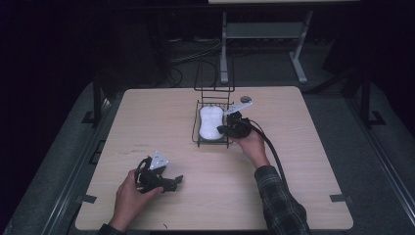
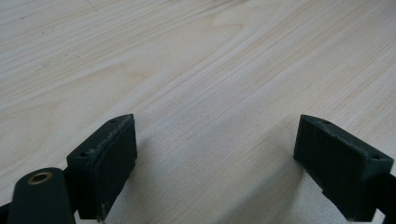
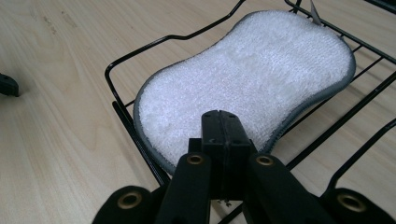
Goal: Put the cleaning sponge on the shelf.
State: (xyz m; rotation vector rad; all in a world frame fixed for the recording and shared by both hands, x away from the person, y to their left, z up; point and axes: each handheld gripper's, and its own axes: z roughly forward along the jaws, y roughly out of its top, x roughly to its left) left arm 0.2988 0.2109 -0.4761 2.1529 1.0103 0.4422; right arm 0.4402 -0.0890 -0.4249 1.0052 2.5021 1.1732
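The high view gives the whole table (image 1: 147,122) with both hands on it, but there the sponge (image 1: 210,122) is small and its surface is not clear. The right gripper view shows it from near: a white sponge (image 3: 247,79) with a fluffy top and a thin grey border, narrower in the middle. In that view the right tool (image 3: 223,135) has its jaws pressed together with nothing between them, and their tips stand over the near end of the sponge; if they touch it, I cannot tell. The left gripper view looks only at bare wood, and there the left tool (image 2: 217,158) has its jaws wide apart, with nothing between them.

The table is of pale wood with rounded corners. It stands in a dark room, on a grey floor (image 1: 372,161), and behind its far edge are cables and the legs of a light metal stand (image 1: 224,49).

The black wire basket (image 1: 195,125) stands near the middle of the far edge, and the sponge lies flat in it. The right tool (image 1: 226,128) is at the basket's right side. The left tool (image 1: 176,182) rests close to the near edge, toward the near left corner, well apart from the basket.
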